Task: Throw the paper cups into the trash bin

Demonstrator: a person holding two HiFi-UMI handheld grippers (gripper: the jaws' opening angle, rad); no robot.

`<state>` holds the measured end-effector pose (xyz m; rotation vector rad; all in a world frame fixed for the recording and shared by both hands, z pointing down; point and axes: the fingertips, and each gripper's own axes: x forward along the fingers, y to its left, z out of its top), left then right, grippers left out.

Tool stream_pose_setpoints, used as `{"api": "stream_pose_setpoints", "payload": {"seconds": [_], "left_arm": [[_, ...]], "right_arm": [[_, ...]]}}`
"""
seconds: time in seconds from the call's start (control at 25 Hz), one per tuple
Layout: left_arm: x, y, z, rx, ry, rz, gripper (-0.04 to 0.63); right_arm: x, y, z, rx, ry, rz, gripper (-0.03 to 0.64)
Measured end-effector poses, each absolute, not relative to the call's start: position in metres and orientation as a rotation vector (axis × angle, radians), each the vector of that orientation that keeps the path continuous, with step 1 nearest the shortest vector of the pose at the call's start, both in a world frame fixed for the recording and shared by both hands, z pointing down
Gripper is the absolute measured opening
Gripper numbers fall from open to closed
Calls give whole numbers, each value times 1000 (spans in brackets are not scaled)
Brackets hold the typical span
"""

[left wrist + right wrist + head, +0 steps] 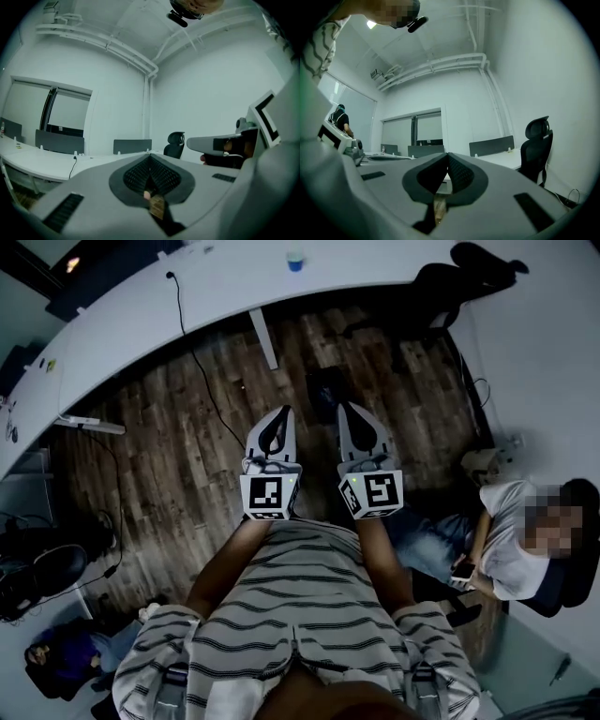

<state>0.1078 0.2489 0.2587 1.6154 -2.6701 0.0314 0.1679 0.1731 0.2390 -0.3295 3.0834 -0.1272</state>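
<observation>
I hold both grippers close in front of my chest, side by side, pointing forward over the wooden floor. The left gripper (pixel 278 414) is shut with nothing in it; in the left gripper view its dark pads (pixel 161 176) meet at the tip (pixel 150 157). The right gripper (pixel 352 411) is also shut and empty, its tips touching (pixel 448 154). A small pale cup with a blue band (pixel 295 261) stands on the far edge of the long white desk (pixel 122 324), well beyond both grippers. A dark boxy thing (pixel 326 390) sits on the floor just ahead of the grippers; I cannot tell whether it is a bin.
A black office chair (pixel 469 282) stands at the desk's right end. A person (pixel 511 540) sits at my right, holding a phone. A cable (pixel 202 371) trails from the desk across the floor. Bags and dark gear (pixel 47 577) lie at the left.
</observation>
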Motion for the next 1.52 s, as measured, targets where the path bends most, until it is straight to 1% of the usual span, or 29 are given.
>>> {"api": "stream_pose_setpoints", "payload": {"seconds": [0.24, 0.56, 0.88, 1.04, 1.52], "left_arm": [[14, 213, 264, 1679, -2567, 43, 25], [-90, 161, 249, 1808, -2484, 51, 25], [-175, 141, 250, 1849, -2437, 68, 25], [-192, 132, 256, 1844, -2413, 46, 25], [-191, 83, 257, 1869, -2426, 104, 25]], "right_arm": [[73, 143, 244, -441, 3100, -164, 17], [-30, 102, 233, -572, 3083, -181, 17], [-96, 78, 223, -709, 3057, -155, 17], [-105, 73, 224, -745, 3061, -142, 17], [-114, 32, 235, -687, 3042, -242, 17]]}}
